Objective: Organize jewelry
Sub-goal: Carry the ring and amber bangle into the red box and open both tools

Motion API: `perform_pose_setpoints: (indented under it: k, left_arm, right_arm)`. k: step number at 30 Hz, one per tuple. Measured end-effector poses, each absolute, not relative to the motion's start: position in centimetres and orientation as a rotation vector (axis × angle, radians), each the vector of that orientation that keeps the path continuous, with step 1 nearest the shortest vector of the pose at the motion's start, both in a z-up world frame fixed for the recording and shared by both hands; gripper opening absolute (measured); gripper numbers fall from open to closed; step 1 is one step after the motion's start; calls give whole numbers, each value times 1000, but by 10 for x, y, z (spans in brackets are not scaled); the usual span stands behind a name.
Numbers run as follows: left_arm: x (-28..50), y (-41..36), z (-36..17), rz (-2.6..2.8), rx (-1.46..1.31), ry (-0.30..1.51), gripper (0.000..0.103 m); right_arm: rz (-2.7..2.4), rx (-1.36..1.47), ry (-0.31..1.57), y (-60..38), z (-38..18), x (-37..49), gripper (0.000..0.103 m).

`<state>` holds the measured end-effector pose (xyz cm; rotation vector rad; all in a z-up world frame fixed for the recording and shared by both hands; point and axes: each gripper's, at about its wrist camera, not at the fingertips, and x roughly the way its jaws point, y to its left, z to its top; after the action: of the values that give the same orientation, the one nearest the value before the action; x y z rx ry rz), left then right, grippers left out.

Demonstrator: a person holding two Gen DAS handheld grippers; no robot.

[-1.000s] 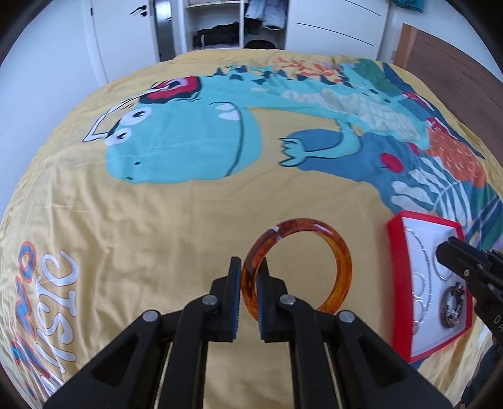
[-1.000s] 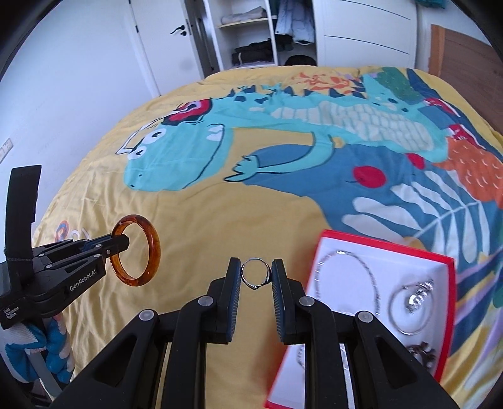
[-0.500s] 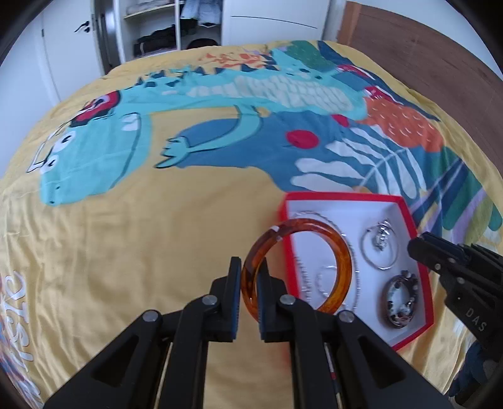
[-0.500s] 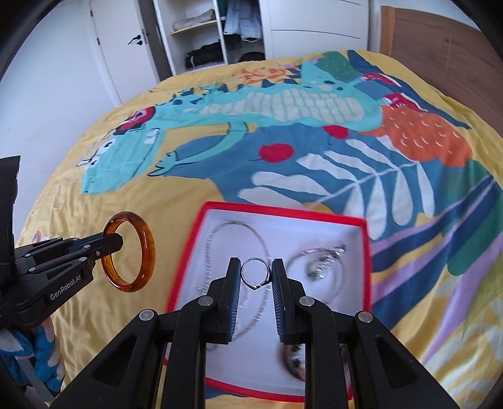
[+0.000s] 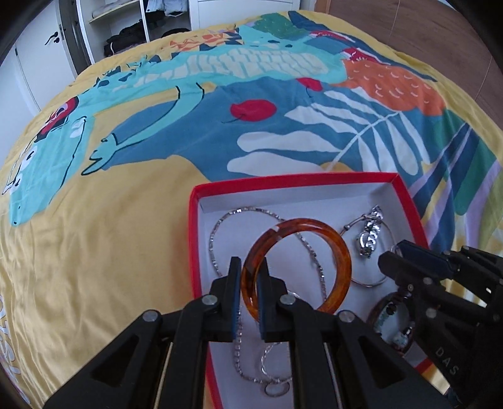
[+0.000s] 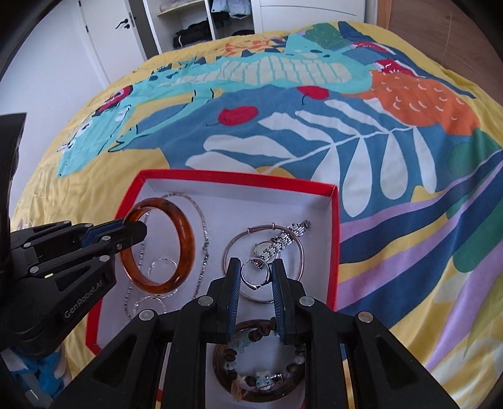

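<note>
A red box (image 5: 405, 201) with a white inside lies on the bed; it also shows in the right wrist view (image 6: 334, 239). My left gripper (image 5: 250, 277) is shut on an amber bangle (image 5: 341, 254) and holds it over the box's left half; the bangle shows too in the right wrist view (image 6: 185, 239). My right gripper (image 6: 255, 277) is shut on a small silver ring (image 6: 251, 283) over the box's middle. In the box lie a silver chain (image 5: 217, 232), a silver watch (image 6: 283, 242) on a thin hoop, and a beaded bracelet (image 6: 251, 387).
The box sits on a yellow bedspread (image 5: 94, 251) with a dinosaur print. White wardrobes and an open shelf (image 6: 201, 28) stand beyond the bed. A wooden headboard (image 5: 456, 47) is at the far right.
Both grippers have moved right and forward over the red box, each still holding its piece. The bangle and the ring now hang above the box's inside.
</note>
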<state>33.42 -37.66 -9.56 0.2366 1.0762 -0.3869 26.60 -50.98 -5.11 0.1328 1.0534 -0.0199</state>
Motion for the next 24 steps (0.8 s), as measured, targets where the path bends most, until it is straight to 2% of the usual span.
perform_pose_setpoints:
  k: [8, 20, 24]
  left_arm:
    - [341, -378, -115, -364, 228, 1110, 8]
    - [336, -373, -113, -393, 214, 1110, 11]
    - [331, -368, -108, -404, 208, 1105, 11]
  right_arm:
    - [-8, 118, 1097, -512, -73, 274, 19]
    - [-24, 99, 1119, -510, -80, 276, 20]
    - [-37, 99, 1112, -509, -76, 273, 25]
